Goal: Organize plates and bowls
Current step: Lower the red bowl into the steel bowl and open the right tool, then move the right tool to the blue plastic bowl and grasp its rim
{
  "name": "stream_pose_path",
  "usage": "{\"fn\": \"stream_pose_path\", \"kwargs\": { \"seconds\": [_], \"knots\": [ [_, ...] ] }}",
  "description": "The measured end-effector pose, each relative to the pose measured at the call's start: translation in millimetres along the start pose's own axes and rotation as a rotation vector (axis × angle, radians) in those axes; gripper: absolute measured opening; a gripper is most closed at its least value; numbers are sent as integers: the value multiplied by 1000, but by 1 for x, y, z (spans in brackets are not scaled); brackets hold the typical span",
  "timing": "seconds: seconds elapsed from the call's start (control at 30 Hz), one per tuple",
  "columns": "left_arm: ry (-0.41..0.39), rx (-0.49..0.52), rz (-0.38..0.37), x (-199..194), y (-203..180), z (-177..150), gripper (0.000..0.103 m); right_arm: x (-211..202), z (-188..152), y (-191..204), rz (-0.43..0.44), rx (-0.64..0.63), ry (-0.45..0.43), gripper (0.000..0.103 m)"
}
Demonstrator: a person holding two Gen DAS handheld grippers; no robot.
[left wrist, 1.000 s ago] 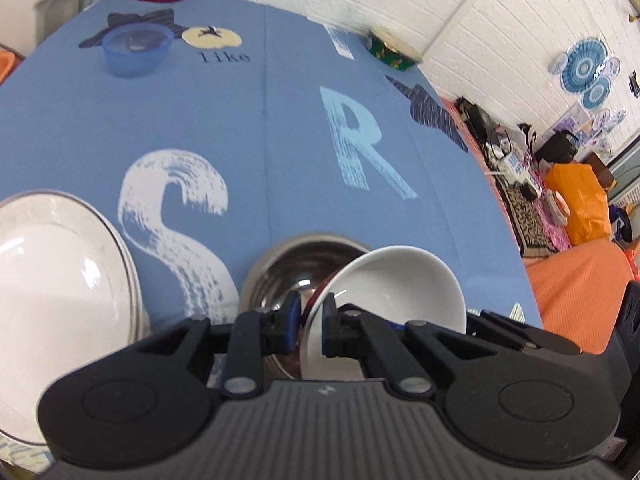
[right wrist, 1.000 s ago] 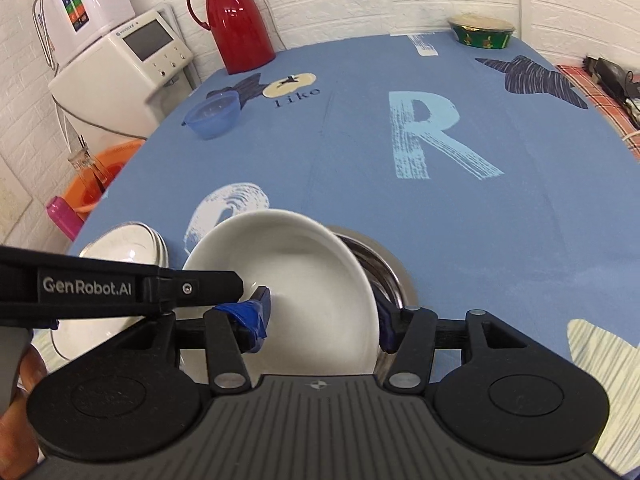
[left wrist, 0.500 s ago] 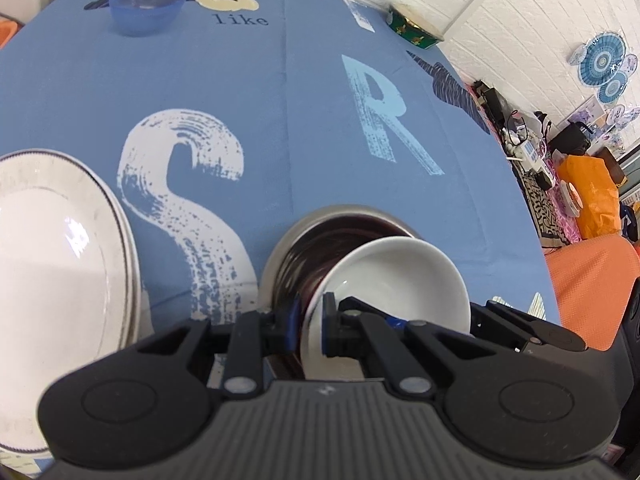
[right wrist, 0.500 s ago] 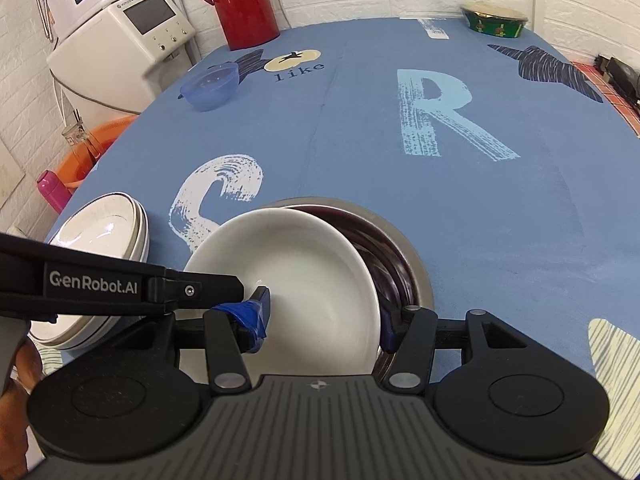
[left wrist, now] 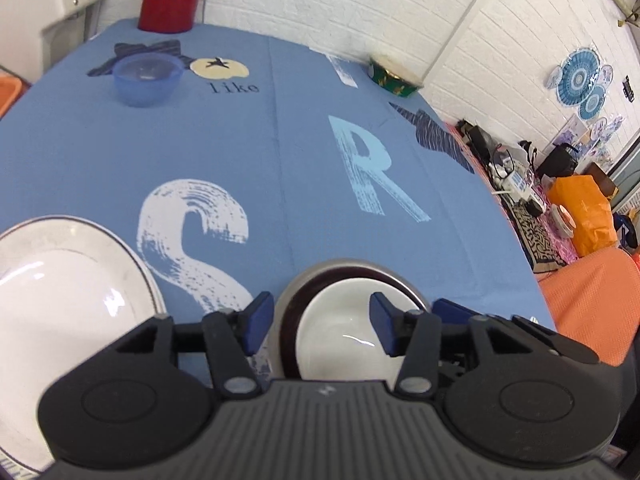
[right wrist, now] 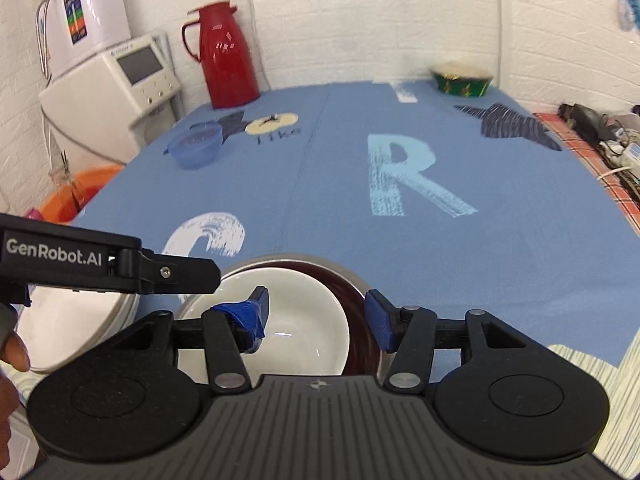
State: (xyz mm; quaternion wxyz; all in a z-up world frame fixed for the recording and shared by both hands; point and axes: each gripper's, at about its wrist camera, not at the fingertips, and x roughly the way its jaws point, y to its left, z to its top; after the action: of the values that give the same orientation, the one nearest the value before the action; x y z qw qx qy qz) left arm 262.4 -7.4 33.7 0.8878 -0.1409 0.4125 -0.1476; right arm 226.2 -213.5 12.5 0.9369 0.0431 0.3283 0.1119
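1. White brick walls stand around a desk [right wrist: 320,184] with a blue cloth that has big letters on it.
2. Near the front edge sits a white bowl [left wrist: 340,332] inside a dark red bowl [left wrist: 292,320], and both sit inside a shiny metal bowl [right wrist: 344,270]. That stack looks done.
3. Just to the left of the stack is a pile of white plates [left wrist: 60,280] with thin dark rims. They look stacked too.
4. The left hand-held gripper [left wrist: 322,322] hangs over the white bowl with its blue pads wide apart. It holds nothing.
5. The right hand-held gripper [right wrist: 316,320] is over the same bowl, also wide apart and holding nothing.
6. Far back on the desk, a small blue bowl [right wrist: 195,145] sits alone, well apart from the stack.
7. A green bowl [right wrist: 462,80] sits alone at the far right corner, near the wall.
8. A red jug [right wrist: 226,54] stands at the back.
9. It looks like most of the job is done. The blue bowl and the green bowl may be what is left to bring to the stack.
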Motion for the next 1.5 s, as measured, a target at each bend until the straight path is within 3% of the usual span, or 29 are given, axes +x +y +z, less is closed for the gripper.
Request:
{"fn": "stream_pose_path", "kwargs": {
  "seconds": [0.3,0.5,0.63,0.73,0.87,1.0,1.17,1.37,1.5],
  "knots": [
    [-54,-4,48,-15,7,-15,55,-30,-39,-3,99,304,-126,40],
    [-73,-14,48,-20,11,-13,58,-39,-34,-4,31,361,-127,40],
    [-65,-7,43,-19,17,-7,58,-43,-37,-13,112,471,-221,41],
    [-62,-2,32,-16,24,1,58,-30,-32,-17,117,499,-176,43],
    [-67,-4,45,-13,40,12,58,-10,-23,-13,129,463,-85,43],
    [-59,-9,46,-13,59,26,58,3,-6,0,185,417,-70,43],
    [-78,-1,60,-22,85,47,58,26,36,35,188,237,-30,43],
    [-85,21,156,-24,121,75,59,77,97,83,192,6,16,43],
    [-77,-4,177,-20,148,101,59,123,128,107,189,-62,67,43]
  ]
}}
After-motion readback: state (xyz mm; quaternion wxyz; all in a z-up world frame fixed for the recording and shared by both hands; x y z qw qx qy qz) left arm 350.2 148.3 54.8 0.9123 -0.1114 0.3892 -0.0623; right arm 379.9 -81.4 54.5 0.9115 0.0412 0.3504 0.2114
